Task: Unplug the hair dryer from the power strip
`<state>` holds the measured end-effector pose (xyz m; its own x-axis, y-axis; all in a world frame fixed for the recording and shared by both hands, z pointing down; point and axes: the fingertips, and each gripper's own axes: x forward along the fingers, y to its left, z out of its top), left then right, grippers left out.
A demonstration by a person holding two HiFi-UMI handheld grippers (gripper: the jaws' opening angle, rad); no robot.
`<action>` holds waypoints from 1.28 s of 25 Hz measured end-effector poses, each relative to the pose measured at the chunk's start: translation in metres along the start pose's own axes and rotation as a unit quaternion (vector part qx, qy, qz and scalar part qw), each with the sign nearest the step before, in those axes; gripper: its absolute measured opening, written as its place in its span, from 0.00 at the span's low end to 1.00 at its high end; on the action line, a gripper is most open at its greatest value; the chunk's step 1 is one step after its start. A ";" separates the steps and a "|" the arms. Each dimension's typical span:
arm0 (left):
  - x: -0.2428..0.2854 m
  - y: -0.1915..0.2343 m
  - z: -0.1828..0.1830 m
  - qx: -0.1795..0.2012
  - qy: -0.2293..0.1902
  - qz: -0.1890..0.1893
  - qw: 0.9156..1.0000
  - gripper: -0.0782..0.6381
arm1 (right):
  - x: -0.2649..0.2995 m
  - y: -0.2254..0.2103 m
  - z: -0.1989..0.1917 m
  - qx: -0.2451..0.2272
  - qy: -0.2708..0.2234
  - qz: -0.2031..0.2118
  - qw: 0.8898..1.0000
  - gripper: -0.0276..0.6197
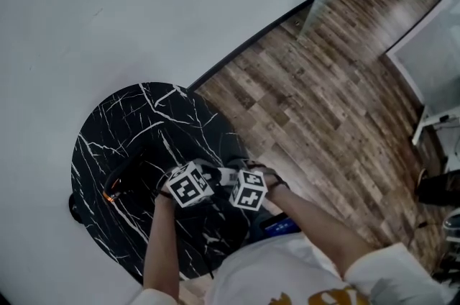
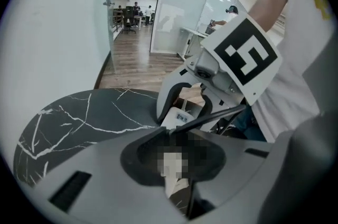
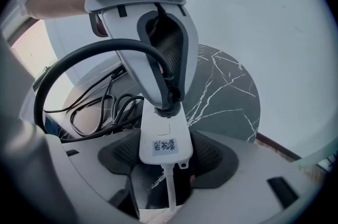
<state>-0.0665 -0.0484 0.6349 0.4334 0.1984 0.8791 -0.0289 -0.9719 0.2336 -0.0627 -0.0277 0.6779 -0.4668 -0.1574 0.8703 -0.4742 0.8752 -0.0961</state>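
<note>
Looking along the right gripper [image 3: 163, 170], we find its jaws pinched on the near end of the white power strip [image 3: 164, 136], which points straight away from it, while the strip's own white lead [image 3: 170, 186] drops back between the jaws. At the strip's far end sits the black plug [image 3: 168, 104] of the hair dryer, seated in its socket, and the left gripper [image 3: 166, 93] comes in from the opposite side, facing the right one, with its jaws clamped on that plug. From the plug a black cord [image 3: 68, 67] arcs up and over to the right gripper's left, where more dark cable [image 3: 105, 106] lies in loose loops. Below both grippers is the round black marble table [image 3: 227, 91]. We cannot make out the dryer's body in any view.
</note>
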 end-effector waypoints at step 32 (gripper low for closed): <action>-0.003 -0.005 -0.001 0.031 0.010 0.096 0.995 0.18 | 0.000 0.000 0.001 -0.013 0.038 0.009 0.999 0.47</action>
<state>-0.0687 -0.0437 0.6310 0.4070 0.0099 0.9134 -0.0527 -0.9980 0.0344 -0.0636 -0.0278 0.6777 -0.4168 -0.1071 0.9027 -0.4456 0.8896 -0.1002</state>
